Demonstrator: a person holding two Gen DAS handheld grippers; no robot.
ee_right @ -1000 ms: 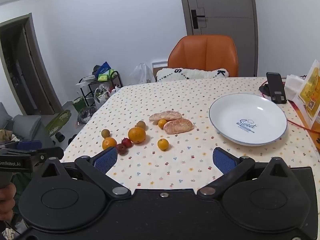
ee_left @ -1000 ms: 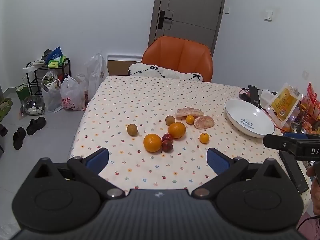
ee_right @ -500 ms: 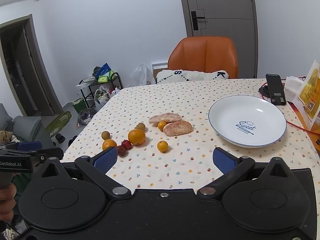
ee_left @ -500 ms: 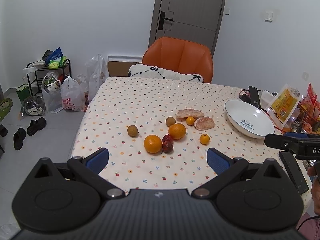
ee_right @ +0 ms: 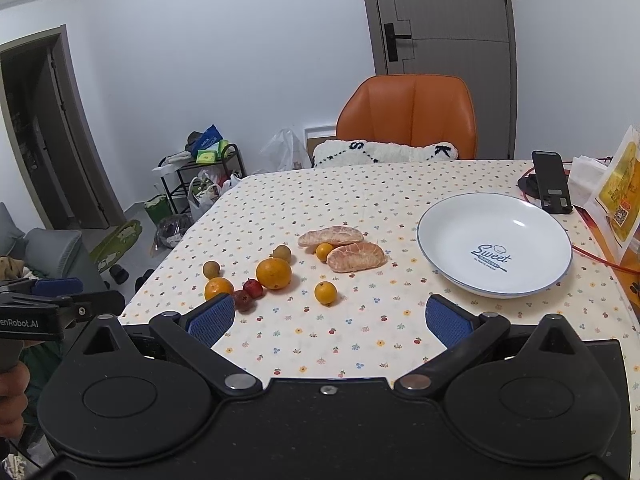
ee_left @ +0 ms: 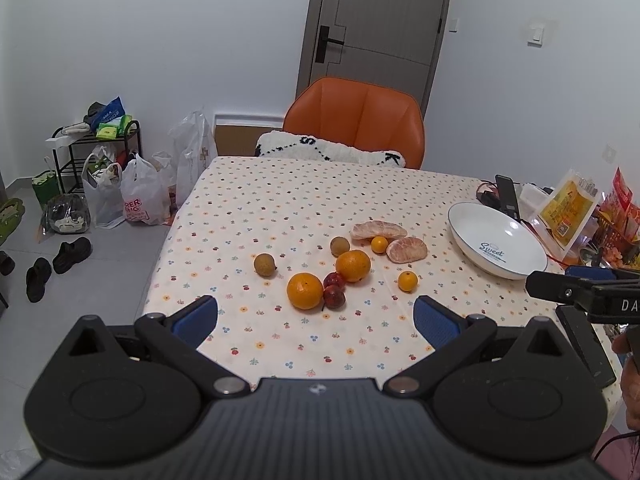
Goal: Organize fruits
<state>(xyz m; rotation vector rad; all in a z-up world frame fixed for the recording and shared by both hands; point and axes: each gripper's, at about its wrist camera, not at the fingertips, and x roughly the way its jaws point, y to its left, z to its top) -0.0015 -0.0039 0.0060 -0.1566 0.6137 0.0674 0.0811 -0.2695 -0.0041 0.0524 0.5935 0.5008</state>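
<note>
While you hold both grippers, L (ee_left: pixel 316 314) & R (ee_right: pixel 327 316), jaws apart w/ nothing between, fruits (ee_right: pixel 274 273) lie clustered on the tablecloth (ee_right: pixel 320 344), left of the white plate (ee_right: pixel 552 276), apart from it.

Beside the plate (ee_right: pixel 496 216), the yellow packet (ee_right: pixel 620 196) is running off the frame's edge, its print being too small to read.
</note>
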